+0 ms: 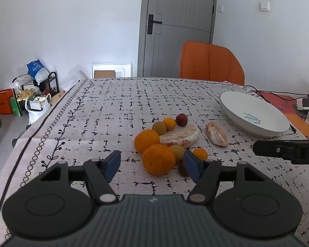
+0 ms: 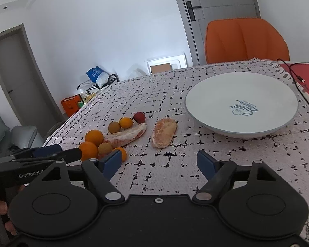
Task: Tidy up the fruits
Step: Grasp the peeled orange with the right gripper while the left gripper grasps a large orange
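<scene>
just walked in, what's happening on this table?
A person holds two handheld grippers over loose fruit on the tablecloth. The left gripper is open, lined up on the nearest orange but not gripping it. The right gripper is open and holds nothing, aimed toward a peeled citrus segment. The white plate has no fruit in it yet.

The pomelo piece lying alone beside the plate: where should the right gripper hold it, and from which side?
Grip the pomelo piece across its narrow middle, coming down from above with the open right gripper. It lies flat and long, pointing away, apart from the other fruit, so both long sides are free.
</scene>
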`<state>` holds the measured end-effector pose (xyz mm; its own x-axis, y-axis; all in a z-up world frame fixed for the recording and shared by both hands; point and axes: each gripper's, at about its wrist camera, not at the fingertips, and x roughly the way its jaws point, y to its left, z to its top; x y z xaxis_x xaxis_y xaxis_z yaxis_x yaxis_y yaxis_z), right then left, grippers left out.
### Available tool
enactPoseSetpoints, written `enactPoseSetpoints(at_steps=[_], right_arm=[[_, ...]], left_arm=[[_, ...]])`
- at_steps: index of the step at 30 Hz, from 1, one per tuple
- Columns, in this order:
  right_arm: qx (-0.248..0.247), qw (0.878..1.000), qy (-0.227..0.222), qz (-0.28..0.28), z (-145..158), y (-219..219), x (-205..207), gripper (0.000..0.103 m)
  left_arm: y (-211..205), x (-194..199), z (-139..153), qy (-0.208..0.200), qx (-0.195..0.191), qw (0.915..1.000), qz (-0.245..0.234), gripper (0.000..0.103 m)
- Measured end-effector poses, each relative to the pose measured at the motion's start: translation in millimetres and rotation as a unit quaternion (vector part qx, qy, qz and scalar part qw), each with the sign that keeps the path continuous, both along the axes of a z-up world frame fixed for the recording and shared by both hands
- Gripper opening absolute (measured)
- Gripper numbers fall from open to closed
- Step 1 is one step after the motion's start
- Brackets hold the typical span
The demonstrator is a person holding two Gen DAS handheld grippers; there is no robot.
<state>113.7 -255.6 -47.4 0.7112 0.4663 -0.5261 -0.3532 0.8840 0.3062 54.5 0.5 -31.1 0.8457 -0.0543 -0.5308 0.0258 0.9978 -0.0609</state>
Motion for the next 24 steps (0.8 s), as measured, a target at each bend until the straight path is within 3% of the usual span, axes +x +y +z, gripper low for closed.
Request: enactPoseSetpoints(at_steps=[10,13,17,24], right_arm=[[-0.004,1.000,0.021,0.014,-9,15,18,0.059],[-0.007,1.000,0.024,0.012,-11,19,25,0.058],[-0.012,1.000,0.026,0.006,-13,24,37,0.056],[-0.034,0.999,0.029,0.002,-17,37,54,0.056]], left_arm=[[3,17,-14,0.017,-0.020,0.9997,0.000,0.060],[4,20,-18,0.020,-0.028,0.9994,-0.002,0.056],[6,23,-23,0.024,-0.052,0.9982,-0.018,0.040],[15,20,-21,0.020,-0.065,0.9976,-0.012,0.039]])
